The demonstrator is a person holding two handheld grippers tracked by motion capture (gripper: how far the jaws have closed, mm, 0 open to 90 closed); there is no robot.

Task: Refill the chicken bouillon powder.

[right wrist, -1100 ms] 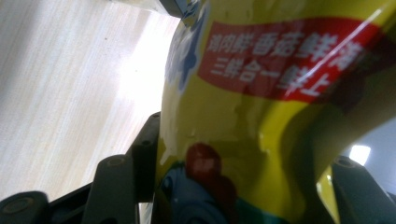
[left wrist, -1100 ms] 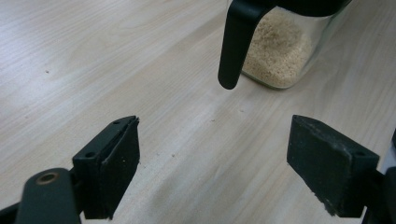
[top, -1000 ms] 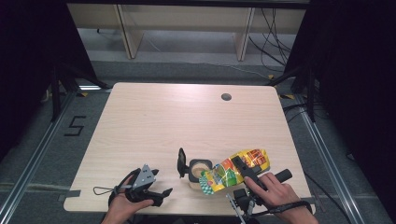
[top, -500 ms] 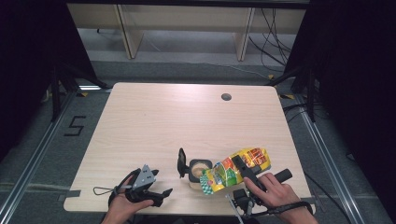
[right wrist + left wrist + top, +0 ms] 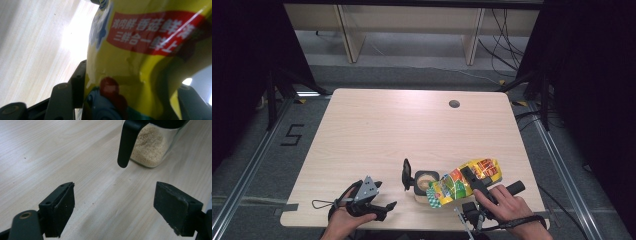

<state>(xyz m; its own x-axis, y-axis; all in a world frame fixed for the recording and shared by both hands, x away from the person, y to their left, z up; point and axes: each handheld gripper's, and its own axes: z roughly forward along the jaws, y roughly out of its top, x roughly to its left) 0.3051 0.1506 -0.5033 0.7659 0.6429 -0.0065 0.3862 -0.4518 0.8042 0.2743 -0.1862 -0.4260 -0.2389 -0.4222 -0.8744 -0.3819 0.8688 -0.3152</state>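
A glass jar point(image 5: 424, 181) of beige granules stands near the table's front edge, its black flip lid point(image 5: 406, 174) raised on the left side. A yellow printed bag point(image 5: 447, 189) lies tilted, its lower end at the jar's mouth. My right gripper point(image 5: 473, 181) is shut on that bag; in the right gripper view the bag point(image 5: 150, 37) sits between the two jaws of the right gripper point(image 5: 132, 82). My left gripper point(image 5: 382, 196) rests open left of the jar. In the left gripper view the left gripper point(image 5: 113, 202) has bare table between its pads, with the jar point(image 5: 150, 147) and lid point(image 5: 126, 142) beyond.
The light wooden table point(image 5: 412, 125) has a round cable hole point(image 5: 454, 104) near its far edge. Dark floor, rails and shelf legs surround it. Cables lie on the floor at the back right.
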